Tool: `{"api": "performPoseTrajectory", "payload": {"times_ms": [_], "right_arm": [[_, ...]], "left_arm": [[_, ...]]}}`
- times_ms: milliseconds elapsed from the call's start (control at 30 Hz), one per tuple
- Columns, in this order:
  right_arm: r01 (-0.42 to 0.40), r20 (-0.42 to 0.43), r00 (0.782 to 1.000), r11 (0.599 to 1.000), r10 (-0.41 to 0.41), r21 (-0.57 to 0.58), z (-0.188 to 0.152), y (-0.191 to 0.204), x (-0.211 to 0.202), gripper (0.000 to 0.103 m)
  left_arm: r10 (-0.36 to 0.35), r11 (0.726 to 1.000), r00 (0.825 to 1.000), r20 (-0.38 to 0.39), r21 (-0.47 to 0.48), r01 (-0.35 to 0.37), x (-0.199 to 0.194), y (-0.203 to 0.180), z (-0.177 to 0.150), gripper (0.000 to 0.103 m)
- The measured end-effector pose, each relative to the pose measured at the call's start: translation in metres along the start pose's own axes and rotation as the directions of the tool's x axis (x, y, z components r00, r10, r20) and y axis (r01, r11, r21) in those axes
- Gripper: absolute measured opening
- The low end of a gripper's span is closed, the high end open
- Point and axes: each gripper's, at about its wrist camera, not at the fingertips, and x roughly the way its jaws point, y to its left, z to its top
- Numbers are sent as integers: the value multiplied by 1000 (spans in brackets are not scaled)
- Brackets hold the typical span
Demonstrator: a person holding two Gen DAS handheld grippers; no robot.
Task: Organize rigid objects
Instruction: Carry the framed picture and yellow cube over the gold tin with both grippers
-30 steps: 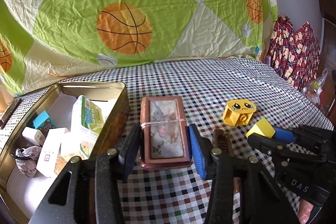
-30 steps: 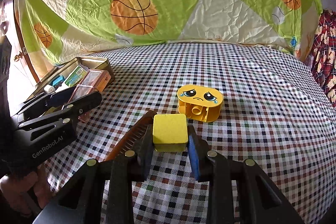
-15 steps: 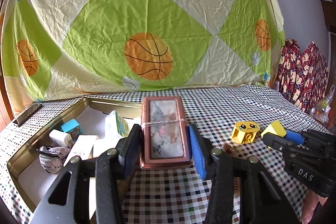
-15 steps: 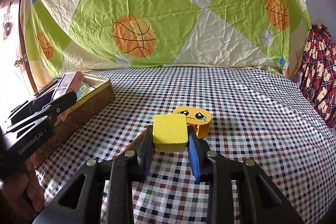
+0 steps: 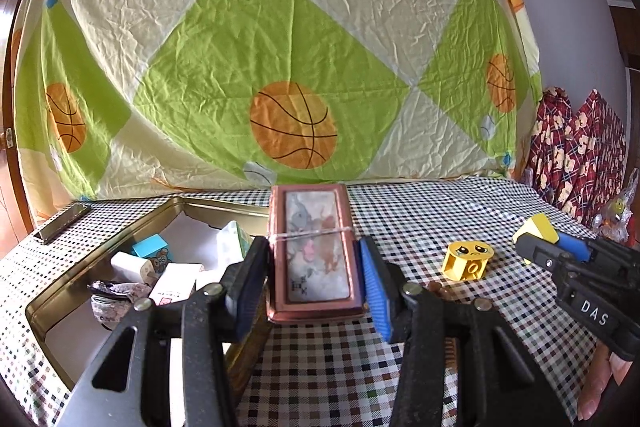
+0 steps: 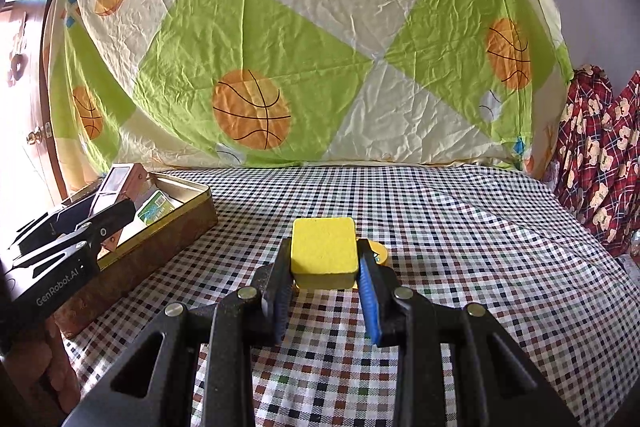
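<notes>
Between the left gripper's [image 5: 314, 279] pads a copper-framed flat case [image 5: 314, 253] is being clamped and carried, with the open tin [image 5: 100, 259] lying just left of and below it. A yellow block [image 6: 323, 251] is being pinched tight by the right gripper [image 6: 324, 293], the crying-face brick [image 5: 467, 259] lying on the checked cloth [image 6: 460, 227] just beyond. Judged from this, the carry step is being run; next, each piece is needing to be taken over the tin's rim and released inside.

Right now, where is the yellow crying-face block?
In the left wrist view the yellow crying-face block sits on the checked tablecloth, right of the left gripper, unheld.
</notes>
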Motion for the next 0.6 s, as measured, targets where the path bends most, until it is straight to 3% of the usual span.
{"api": "performPoseTrajectory", "payload": {"times_ms": [600], "right_arm": [[9, 146, 989, 1000, -7, -11, -1, 3, -28, 32]], "left_arm": [[8, 1000, 999, 45, -22, -7, -13, 8, 0, 45]]}}
